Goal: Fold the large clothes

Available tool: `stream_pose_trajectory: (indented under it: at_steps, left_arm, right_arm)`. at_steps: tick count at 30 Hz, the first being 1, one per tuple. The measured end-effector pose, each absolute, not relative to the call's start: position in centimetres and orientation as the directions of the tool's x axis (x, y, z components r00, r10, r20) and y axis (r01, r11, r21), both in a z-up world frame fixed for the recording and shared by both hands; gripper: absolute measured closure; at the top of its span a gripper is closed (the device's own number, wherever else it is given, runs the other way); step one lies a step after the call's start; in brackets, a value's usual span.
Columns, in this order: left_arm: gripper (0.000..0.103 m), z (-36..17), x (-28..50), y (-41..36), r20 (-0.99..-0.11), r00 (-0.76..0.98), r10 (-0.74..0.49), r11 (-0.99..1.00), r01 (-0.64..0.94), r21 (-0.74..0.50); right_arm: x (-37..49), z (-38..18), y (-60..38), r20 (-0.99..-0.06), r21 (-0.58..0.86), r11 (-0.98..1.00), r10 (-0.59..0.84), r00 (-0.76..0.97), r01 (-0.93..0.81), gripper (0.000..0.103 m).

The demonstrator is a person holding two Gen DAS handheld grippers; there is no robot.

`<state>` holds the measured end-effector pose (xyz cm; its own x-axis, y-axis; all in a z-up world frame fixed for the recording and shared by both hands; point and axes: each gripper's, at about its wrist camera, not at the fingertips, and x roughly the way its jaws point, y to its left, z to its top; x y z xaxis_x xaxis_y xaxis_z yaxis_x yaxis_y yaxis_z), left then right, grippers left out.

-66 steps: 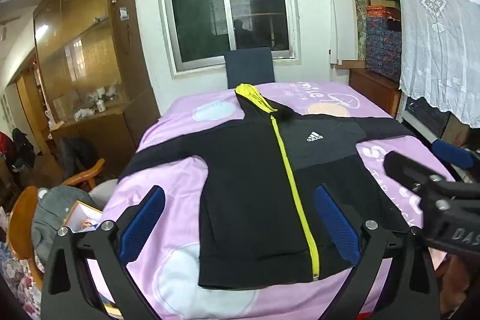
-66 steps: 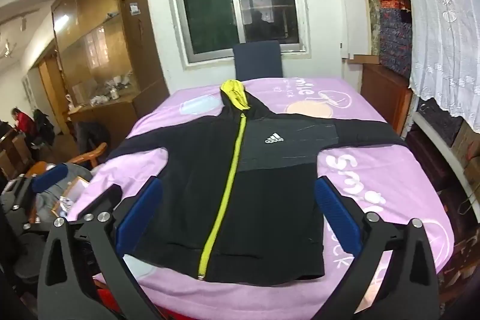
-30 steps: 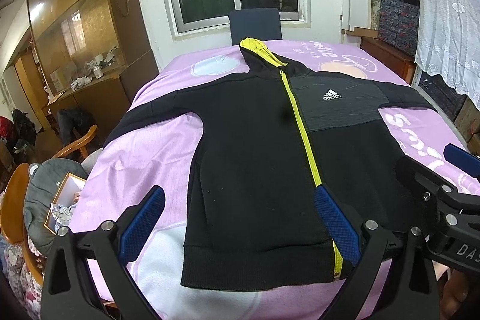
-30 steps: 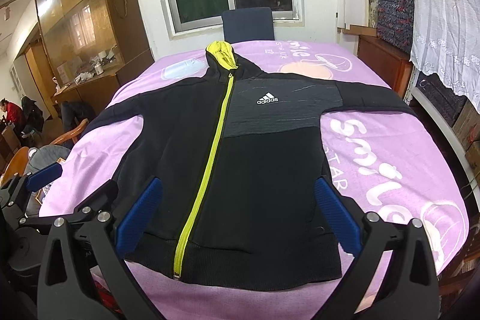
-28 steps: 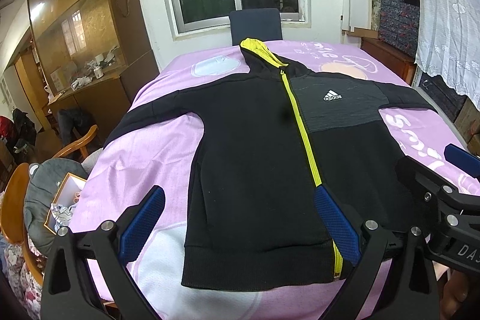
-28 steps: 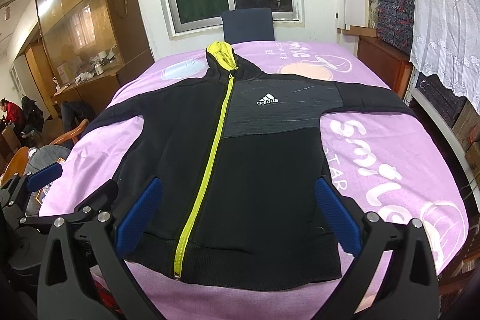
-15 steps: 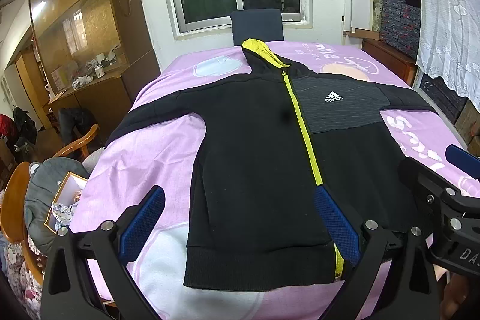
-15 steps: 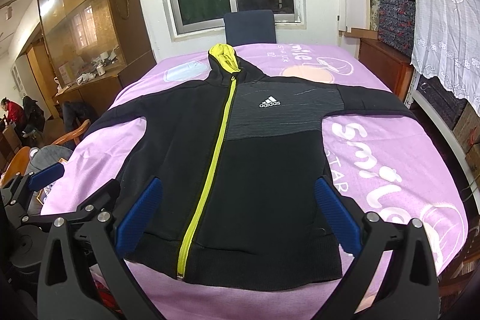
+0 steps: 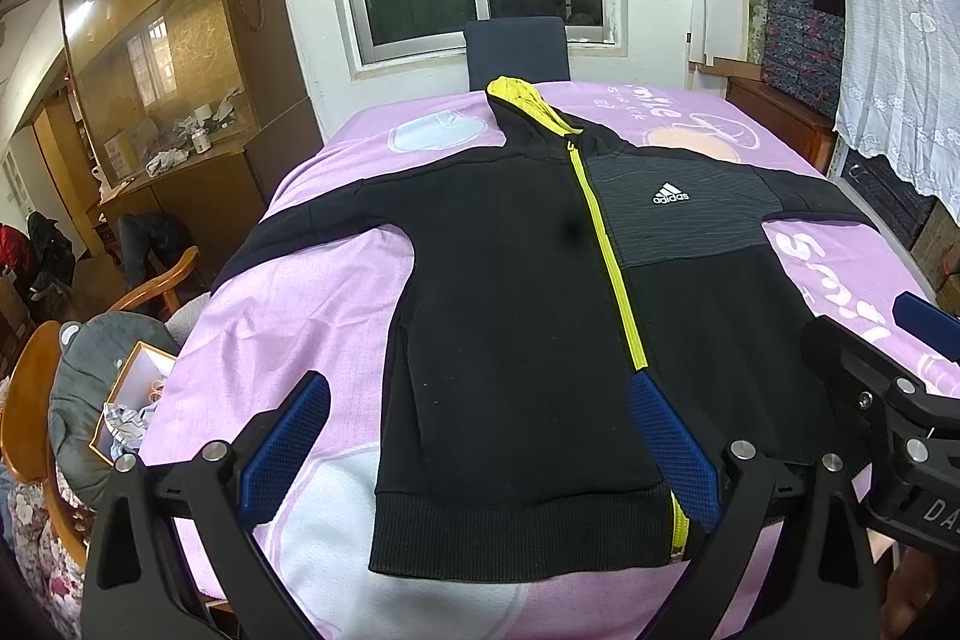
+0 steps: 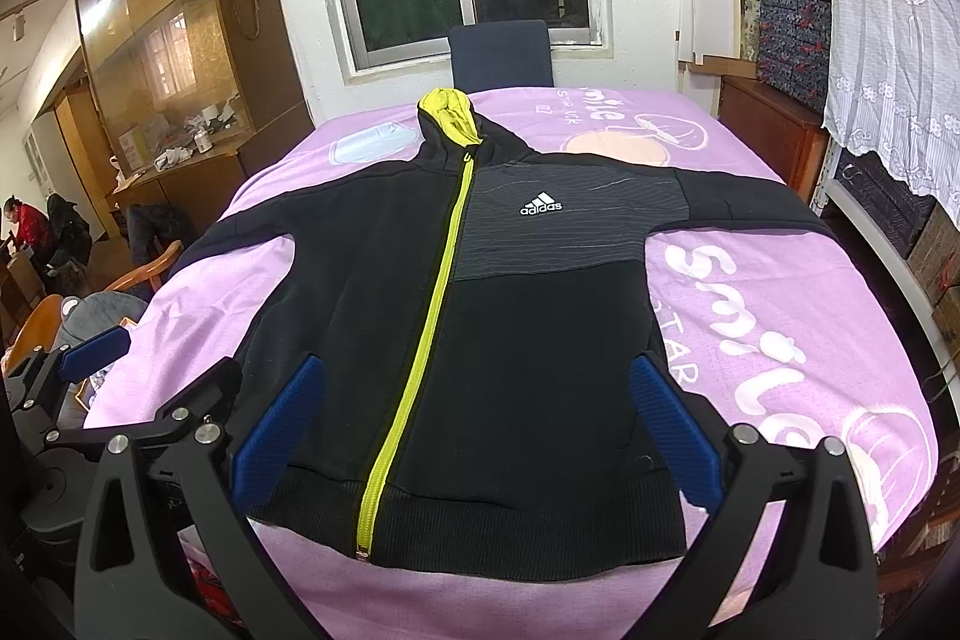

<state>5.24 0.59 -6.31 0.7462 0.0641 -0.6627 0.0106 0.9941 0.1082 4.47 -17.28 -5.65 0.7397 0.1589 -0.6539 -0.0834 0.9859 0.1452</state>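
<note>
the black hoodie (image 9: 510, 316) looks soft, thick and floppy; grab a sleeve (image 10: 744, 202) near its edge; left gripper (image 9: 480, 454) and right gripper (image 10: 474, 436) have fingers apart, holding nothing

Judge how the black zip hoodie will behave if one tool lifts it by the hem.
The hoodie lies flat, following the purple sheet, so it is probably floppy and would sag. Its thick ribbed hem suggests some weight. The spread sleeves would likely trail.
</note>
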Motion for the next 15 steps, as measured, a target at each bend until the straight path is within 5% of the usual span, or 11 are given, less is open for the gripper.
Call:
stream_pose_trajectory:
  at_steps: [15]
  left_arm:
    - [0.003,-6.42,5.29,0.71,-0.666,0.743,0.066,0.995,0.005,0.104]
  right_arm:
    - [4.45,-5.65,-17.16,-0.653,0.148,0.986,0.160,0.740,-0.083,0.004]
